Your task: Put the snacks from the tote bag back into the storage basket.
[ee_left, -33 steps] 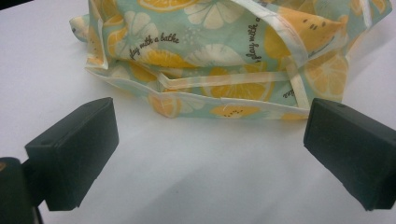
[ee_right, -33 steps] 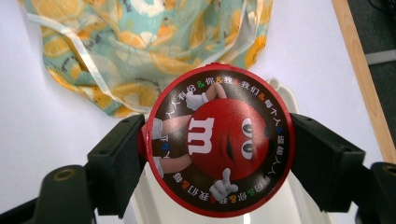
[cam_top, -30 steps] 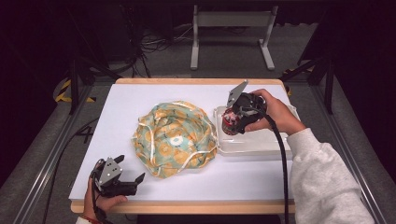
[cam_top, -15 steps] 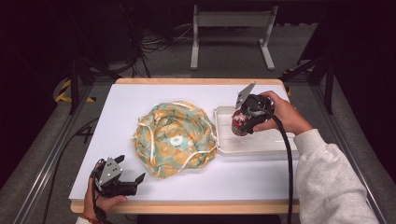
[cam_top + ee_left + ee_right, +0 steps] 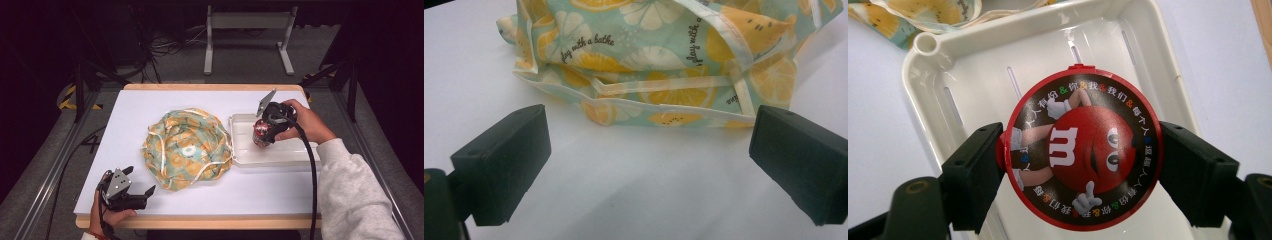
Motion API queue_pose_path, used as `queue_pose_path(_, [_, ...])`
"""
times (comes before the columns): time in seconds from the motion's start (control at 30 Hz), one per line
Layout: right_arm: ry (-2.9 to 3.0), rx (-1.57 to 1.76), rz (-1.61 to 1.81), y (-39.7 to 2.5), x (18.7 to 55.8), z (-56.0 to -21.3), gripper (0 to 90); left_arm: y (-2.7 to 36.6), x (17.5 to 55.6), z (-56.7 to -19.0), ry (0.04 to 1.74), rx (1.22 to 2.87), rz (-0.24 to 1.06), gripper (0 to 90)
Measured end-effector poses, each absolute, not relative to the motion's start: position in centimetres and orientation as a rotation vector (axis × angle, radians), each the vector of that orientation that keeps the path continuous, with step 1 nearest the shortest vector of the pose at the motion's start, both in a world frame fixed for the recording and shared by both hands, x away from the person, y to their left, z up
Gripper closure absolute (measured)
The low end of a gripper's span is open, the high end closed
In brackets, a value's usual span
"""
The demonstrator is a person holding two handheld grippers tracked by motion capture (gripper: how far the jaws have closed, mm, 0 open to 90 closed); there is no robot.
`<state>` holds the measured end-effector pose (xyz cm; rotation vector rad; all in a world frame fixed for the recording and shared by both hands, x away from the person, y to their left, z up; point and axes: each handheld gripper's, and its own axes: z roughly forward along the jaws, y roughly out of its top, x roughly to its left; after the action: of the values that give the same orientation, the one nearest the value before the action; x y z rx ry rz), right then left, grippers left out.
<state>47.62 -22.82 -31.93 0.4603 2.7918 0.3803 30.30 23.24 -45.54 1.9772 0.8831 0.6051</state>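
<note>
R gripper (image 5: 262, 134) now further right over white plastic tray (image 5: 290, 159), fingers clamped on round red candy tin (image 5: 1082, 152); L gripper (image 5: 144, 192) fingers apart.

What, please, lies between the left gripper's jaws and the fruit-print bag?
Only bare white table, as the left gripper view shows: the left gripper has its jaws wide apart, short of the bag, touching nothing.
</note>
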Motion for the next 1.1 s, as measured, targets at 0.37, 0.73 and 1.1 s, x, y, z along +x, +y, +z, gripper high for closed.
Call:
queue_pose_path(0.37, [2.819,0.454,0.313,-22.8,48.3,-33.8,23.4,23.3,30.3,-45.5,0.882,1.979,0.603,3.7])
queue_pose_path(0.73, [2.855,0.468,0.314,-23.2,48.9,-35.0,23.4,23.3,30.3,-45.6,0.882,1.981,0.601,3.8])
queue_pose_path(1.1, [2.861,0.463,0.313,-23.3,48.9,-35.6,23.3,23.3,30.3,-45.6,0.883,1.983,0.596,3.8])
